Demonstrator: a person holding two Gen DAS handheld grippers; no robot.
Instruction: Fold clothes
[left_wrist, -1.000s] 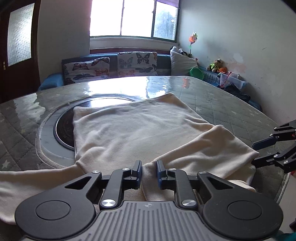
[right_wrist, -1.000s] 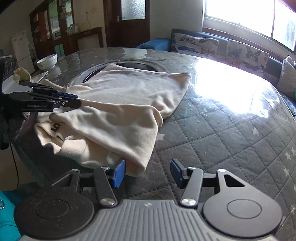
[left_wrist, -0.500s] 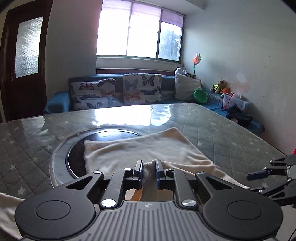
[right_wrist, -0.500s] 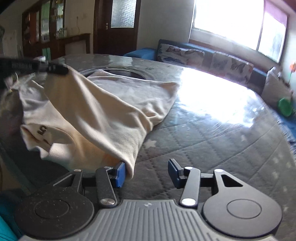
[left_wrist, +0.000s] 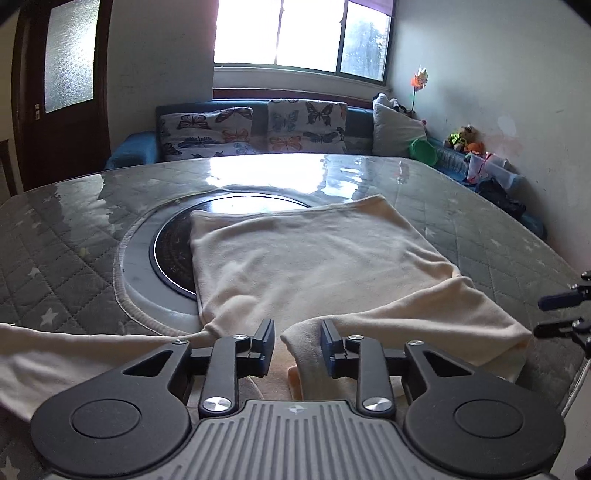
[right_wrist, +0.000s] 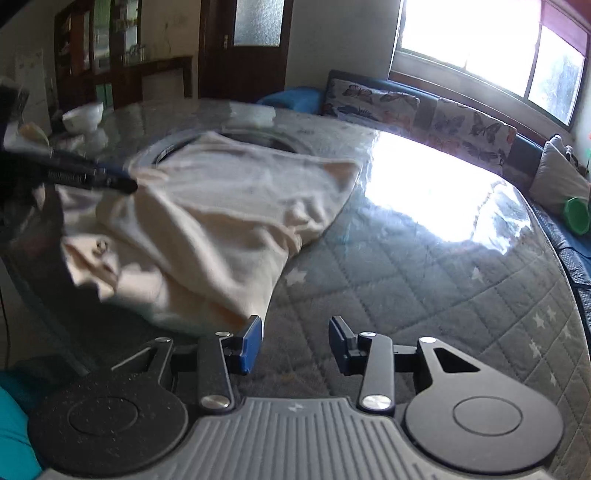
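Note:
A cream garment (left_wrist: 314, 266) lies spread on the round quilted table (left_wrist: 74, 258), with one flap folded across its near right side and a sleeve trailing off to the near left. My left gripper (left_wrist: 297, 343) hovers open at the garment's near edge, cloth lying under the gap. In the right wrist view the same garment (right_wrist: 221, 229) is bunched at the left, and my right gripper (right_wrist: 295, 343) is open over bare table (right_wrist: 406, 277), its left finger just by the cloth's corner. The right gripper (left_wrist: 543, 319) also shows at the left wrist view's right edge. The left gripper (right_wrist: 122, 179) appears blurred at the cloth's far edge.
A dark round plate (left_wrist: 173, 254) is set in the table's centre, partly under the garment. A white bowl (right_wrist: 83, 116) stands at the table's far side. A sofa with butterfly cushions (left_wrist: 306, 125) runs under the window. Toys and bins (left_wrist: 480, 158) line the right wall.
Half a second ago my left gripper was shut on the garment and lifting it. It has come down and opened, and the cloth lies on the table. The right gripper has stayed open.

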